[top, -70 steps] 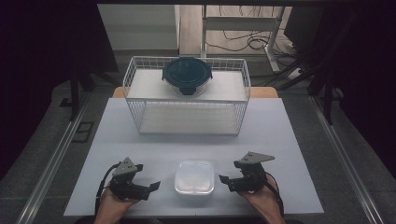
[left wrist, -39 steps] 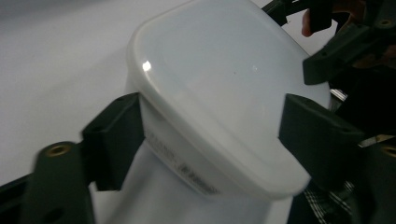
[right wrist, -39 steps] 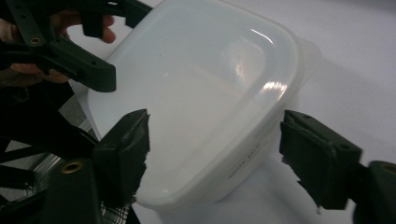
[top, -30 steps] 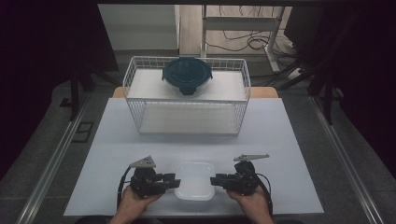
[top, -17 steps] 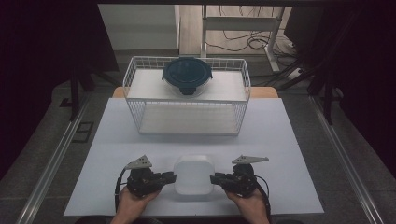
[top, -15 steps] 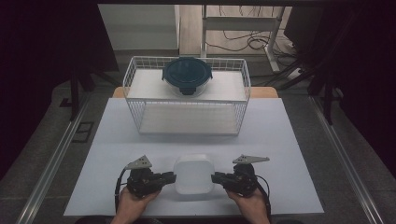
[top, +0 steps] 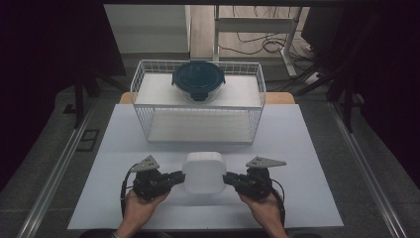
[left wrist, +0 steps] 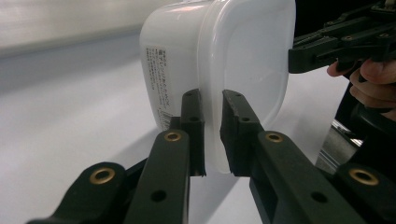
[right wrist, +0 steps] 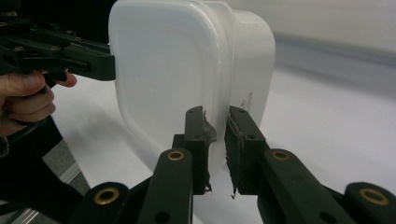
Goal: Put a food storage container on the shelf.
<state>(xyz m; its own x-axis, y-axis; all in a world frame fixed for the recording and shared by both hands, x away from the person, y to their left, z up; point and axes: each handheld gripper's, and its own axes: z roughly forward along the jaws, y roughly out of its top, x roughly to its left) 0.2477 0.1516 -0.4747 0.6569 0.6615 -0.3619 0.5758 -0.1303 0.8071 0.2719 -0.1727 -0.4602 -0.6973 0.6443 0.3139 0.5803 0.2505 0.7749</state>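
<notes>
At the lower middle of the frame, the white tub (top: 204, 171) hangs tipped above the bench (top: 307, 148), its rim clamped on opposite sides by the left hand-held gripper (top: 174, 178) and the right hand-held gripper (top: 232, 179), likely to keep it steady.

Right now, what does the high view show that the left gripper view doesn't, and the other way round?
High view alone: the white wire basket with a dark round lidded container on top, beyond the grippers. Left gripper view alone: the printed label on the white container's side, and how the left gripper pinches its rim. Shared: the white container held between left gripper and right gripper over the white table.
</notes>
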